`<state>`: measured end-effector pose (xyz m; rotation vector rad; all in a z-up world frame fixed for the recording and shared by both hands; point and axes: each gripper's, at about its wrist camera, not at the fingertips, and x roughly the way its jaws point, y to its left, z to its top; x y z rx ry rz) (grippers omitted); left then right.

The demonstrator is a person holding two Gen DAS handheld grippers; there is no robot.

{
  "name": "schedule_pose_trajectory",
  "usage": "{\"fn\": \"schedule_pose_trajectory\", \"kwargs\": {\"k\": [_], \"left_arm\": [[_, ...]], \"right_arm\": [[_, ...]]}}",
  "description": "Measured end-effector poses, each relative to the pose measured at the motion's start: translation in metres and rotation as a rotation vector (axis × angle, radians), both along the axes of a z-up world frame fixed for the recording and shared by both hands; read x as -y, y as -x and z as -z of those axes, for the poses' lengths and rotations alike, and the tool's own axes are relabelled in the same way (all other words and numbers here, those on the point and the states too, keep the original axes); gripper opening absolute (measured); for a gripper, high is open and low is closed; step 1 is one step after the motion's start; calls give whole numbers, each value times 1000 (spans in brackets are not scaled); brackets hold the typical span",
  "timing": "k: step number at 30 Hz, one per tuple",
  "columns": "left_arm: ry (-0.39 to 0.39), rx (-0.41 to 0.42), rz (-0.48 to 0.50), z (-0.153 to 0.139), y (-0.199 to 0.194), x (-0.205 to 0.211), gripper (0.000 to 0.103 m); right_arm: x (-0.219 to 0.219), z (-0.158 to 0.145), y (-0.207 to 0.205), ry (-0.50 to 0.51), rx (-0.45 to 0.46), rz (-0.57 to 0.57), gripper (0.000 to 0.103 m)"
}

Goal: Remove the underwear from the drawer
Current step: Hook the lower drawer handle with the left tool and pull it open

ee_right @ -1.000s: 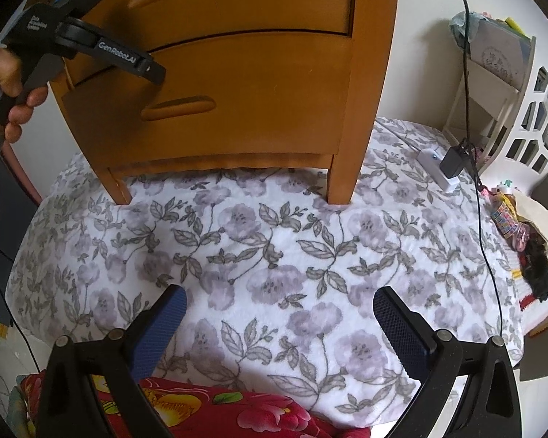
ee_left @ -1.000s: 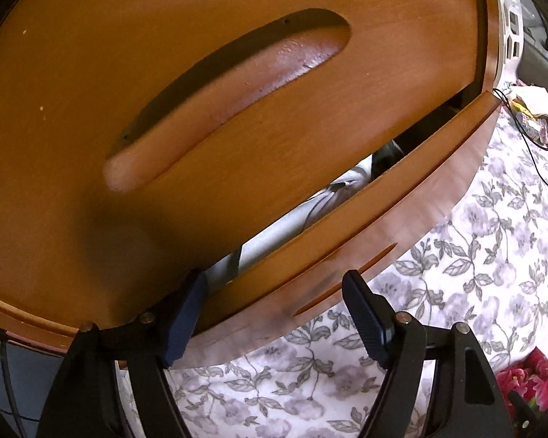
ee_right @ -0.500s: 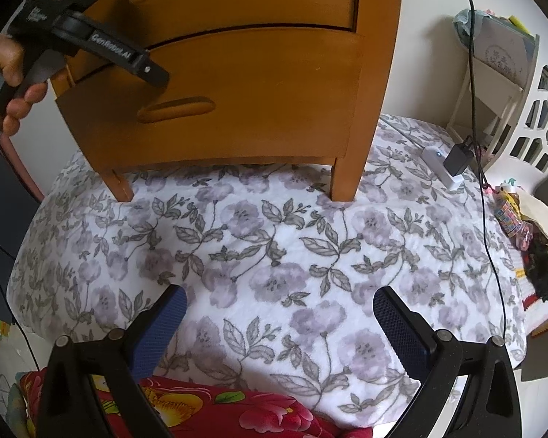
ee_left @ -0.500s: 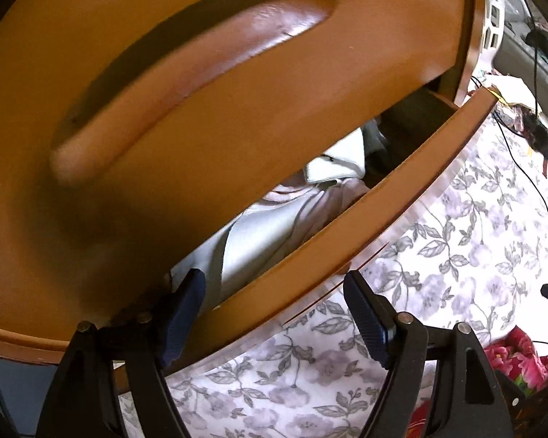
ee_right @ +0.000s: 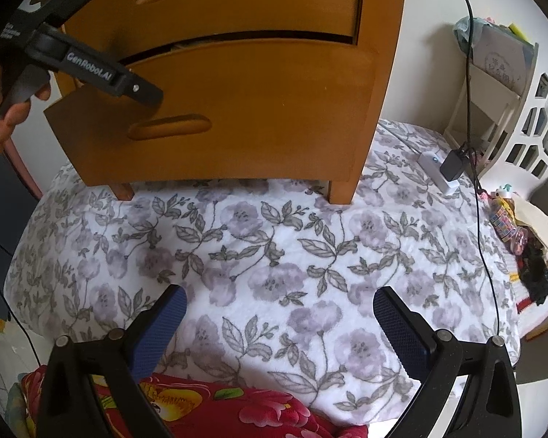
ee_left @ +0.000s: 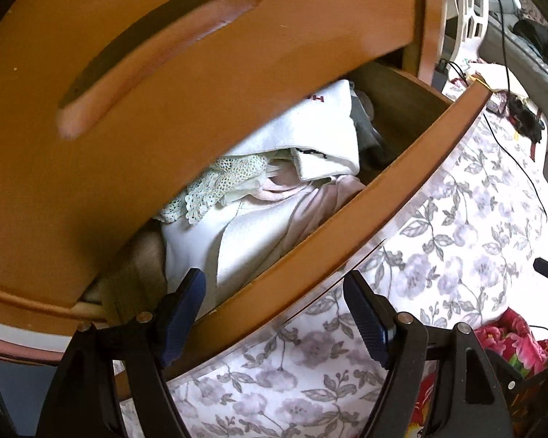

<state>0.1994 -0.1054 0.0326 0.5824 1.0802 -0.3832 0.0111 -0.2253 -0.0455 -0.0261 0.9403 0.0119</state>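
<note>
Step in hand: drawer [ee_left: 394,197] is being pulled open by its front; extraction not started. The left gripper [ee_left: 274,310] straddles the drawer front, one finger inside, one outside, jaws set wide, pads apparently not pressed on the wood. The right gripper [ee_right: 279,314] is held wide and empty above the floral blanket [ee_right: 274,255], well apart from the cabinet [ee_right: 237,73]. Underwear [ee_left: 223,186] is seen inside the drawer: a pale lace-trimmed piece, crumpled, lying among white and pink folded clothes [ee_left: 259,233], partly under the upper drawer front. Next move likely calls for the drawer front to be released, the open jaws to be lowered onto the lace piece and closed on one layer only; soft, snag-prone fabric is expected.
</note>
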Motion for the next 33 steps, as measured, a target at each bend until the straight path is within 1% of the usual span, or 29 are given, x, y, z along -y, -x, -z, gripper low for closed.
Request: {"fn": "schedule_pose_trajectory", "kwargs": {"k": [4,14,17,24,33], "left_arm": [[7,-4,2,0,13,0,78],[38,-11,9,-24,39,-7,78],[56,-16,10,-26,45,-10,78],[67,-17,15,-29,48,-13,78],[113,-33,15,-31,49,-23,79]], "right_arm": [[-4,-2,6,6,3,-12,103],[-8,-11,22,34,12,-14,103],[-10,-14,27,43,22,-16,103],[-11,-22,34,56,30,-25,103],[-12,-30,41,63,43,-34,103]]}}
